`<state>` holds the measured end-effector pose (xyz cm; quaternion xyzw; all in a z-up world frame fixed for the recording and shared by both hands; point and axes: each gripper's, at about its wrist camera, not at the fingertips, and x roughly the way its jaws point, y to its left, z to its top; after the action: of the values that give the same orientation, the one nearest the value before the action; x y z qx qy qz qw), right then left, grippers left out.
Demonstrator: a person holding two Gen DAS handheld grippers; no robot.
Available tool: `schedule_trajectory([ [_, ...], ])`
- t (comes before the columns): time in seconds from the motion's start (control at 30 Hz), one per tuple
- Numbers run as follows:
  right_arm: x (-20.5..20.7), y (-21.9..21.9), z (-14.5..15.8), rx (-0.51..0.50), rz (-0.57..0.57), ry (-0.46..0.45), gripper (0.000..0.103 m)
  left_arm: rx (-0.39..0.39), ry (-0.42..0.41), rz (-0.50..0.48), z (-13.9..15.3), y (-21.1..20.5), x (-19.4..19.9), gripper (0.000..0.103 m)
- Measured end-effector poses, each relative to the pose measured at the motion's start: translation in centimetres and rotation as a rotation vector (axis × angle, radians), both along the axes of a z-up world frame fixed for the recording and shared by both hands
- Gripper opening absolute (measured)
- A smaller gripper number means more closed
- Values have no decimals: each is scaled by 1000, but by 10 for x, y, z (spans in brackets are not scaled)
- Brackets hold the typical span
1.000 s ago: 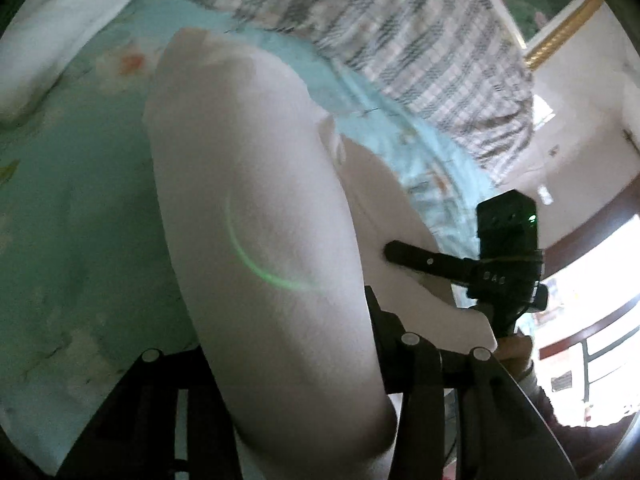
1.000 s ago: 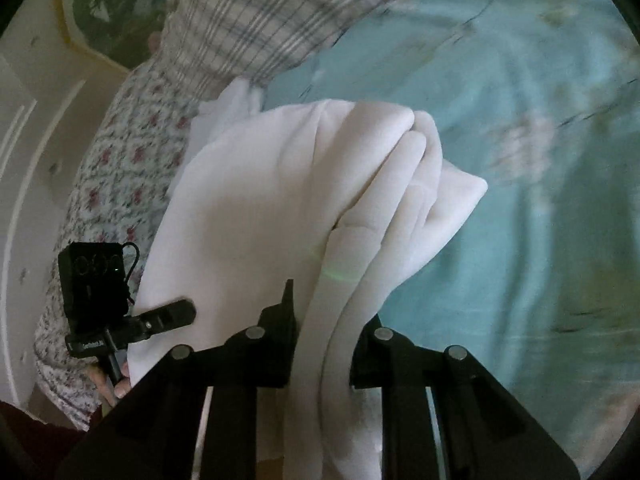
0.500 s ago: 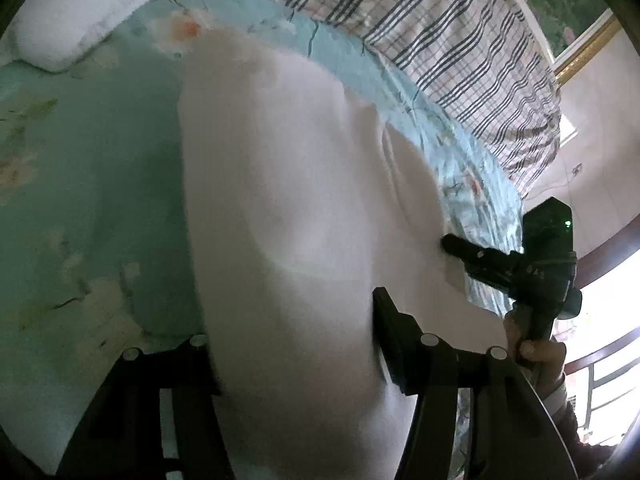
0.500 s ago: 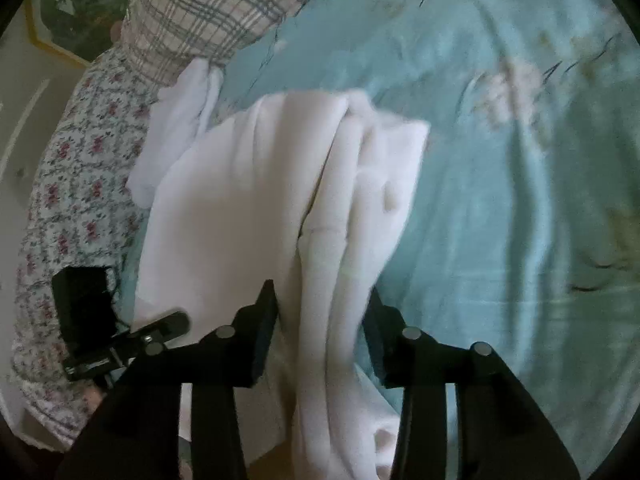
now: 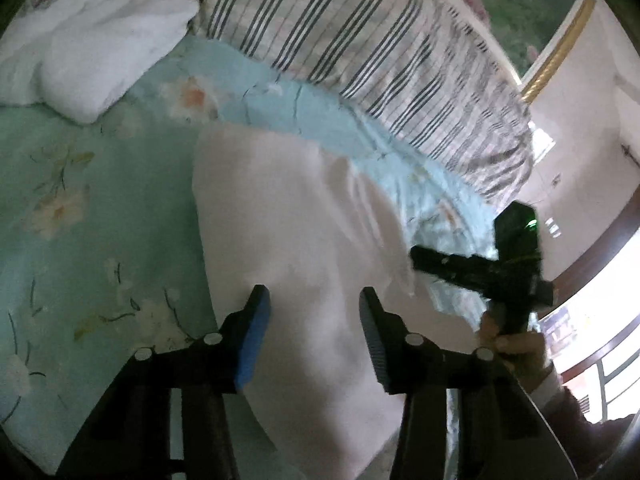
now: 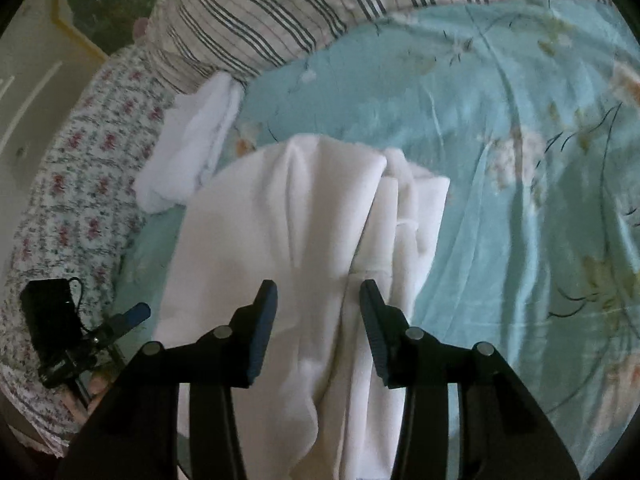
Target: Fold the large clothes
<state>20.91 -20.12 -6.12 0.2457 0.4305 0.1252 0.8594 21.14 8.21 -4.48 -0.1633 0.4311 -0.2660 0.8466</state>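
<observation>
Both hand-held grippers, the left gripper (image 5: 312, 312) and the right gripper (image 6: 318, 306), hover with jaws apart, the left just narrowing; the white garment (image 5: 304, 248) lies between the pads, unpinched. It sprawls mid-frame across a pale turquoise floral bedsheet (image 5: 80, 208). A folded white cloth (image 5: 100, 52) sits upper left, a striped plaid quilt (image 5: 380, 36) along the top, a gold-framed picture (image 5: 556, 56) upper right.
</observation>
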Motion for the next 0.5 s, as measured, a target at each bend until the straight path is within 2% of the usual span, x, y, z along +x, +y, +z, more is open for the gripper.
schedule_trajectory([
  [0.13, -4, 8, 10, -54, 9, -26, 44, -51, -2, 11, -1, 2, 1, 45],
  [0.2, -5, 9, 14, -71, 18, -37, 44, -43, -4, 19, -4, 5, 1, 45],
  [0.27, -2, 10, 7, -59, 30, -9, 44, -34, 2, 42, -8, 9, 1, 45],
  [0.37, 4, 10, -10, -7, 33, 31, 43, -68, 24, 51, -14, 15, 0, 45],
  [0.43, 6, 12, -22, 40, 37, 59, 23, -57, 18, 39, -17, 7, 3, 45],
  [0.47, 7, 13, -25, 55, 36, 66, 9, -45, 18, 32, -18, 1, 5, 45],
  [0.5, 5, 12, -23, 71, 32, 58, 6, -36, 26, 28, -17, -6, 8, 45],
])
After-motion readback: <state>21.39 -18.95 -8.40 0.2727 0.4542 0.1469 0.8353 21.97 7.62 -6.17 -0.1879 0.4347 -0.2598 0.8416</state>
